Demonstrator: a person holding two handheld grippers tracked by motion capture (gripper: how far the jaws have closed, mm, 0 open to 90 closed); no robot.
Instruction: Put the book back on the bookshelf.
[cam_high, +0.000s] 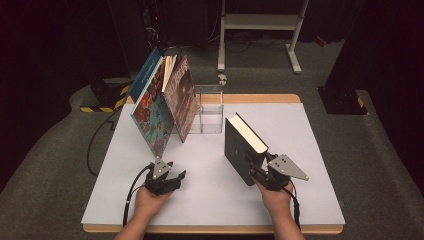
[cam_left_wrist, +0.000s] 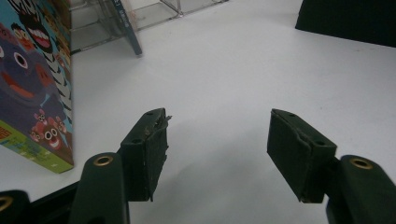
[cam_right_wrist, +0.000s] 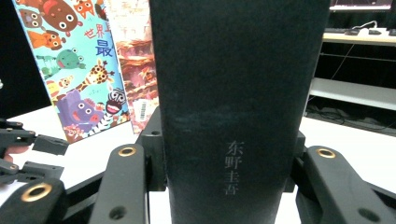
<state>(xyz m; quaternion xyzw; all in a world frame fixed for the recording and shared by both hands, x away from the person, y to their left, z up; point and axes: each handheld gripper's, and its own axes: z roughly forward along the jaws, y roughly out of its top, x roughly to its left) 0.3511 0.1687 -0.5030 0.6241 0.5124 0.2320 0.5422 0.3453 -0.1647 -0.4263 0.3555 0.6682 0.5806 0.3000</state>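
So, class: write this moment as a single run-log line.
right tongs: shut on black book, upright | left tongs: open, empty | picture books: leaning by clear box

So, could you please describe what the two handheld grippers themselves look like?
Both are black two-jaw tools. The left gripper and right gripper each carry a grey three-cornered plate and trail a black cable. Close up, brass-coloured rivets mark the jaw arms. No sleeves are visible.

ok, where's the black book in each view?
High view: black book stands upright right of centre, spine in the right gripper.
Left gripper view: dark block at the top right corner, probably the book.
Right gripper view: its spine fills the centre between the jaws.
Shared landmark: the cartoon-animal book.
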